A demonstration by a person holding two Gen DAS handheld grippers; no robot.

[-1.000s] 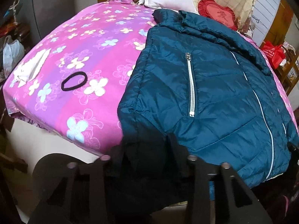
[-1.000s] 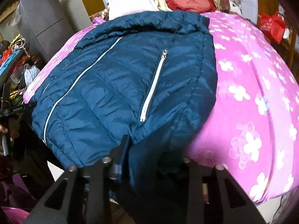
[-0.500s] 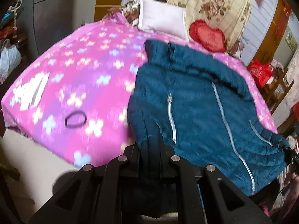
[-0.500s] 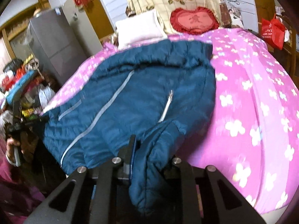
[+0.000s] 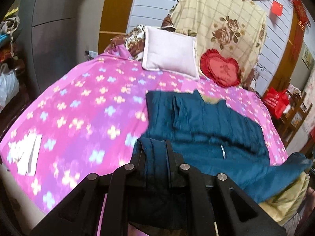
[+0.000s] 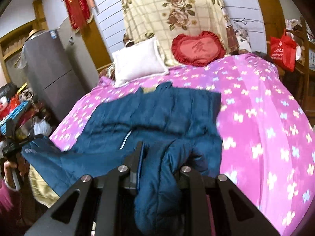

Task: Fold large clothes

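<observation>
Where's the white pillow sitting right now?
The white pillow lies at the head of the pink floral bed, left of the red heart cushion in both wrist views, beyond the blue jacket.

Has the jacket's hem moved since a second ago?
Yes. Both grippers clamp the jacket hem, now lifted and carried toward the white pillow, folding it over.

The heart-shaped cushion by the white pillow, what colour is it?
The heart-shaped cushion is red with a frilly edge, clearest in the right wrist view.
</observation>
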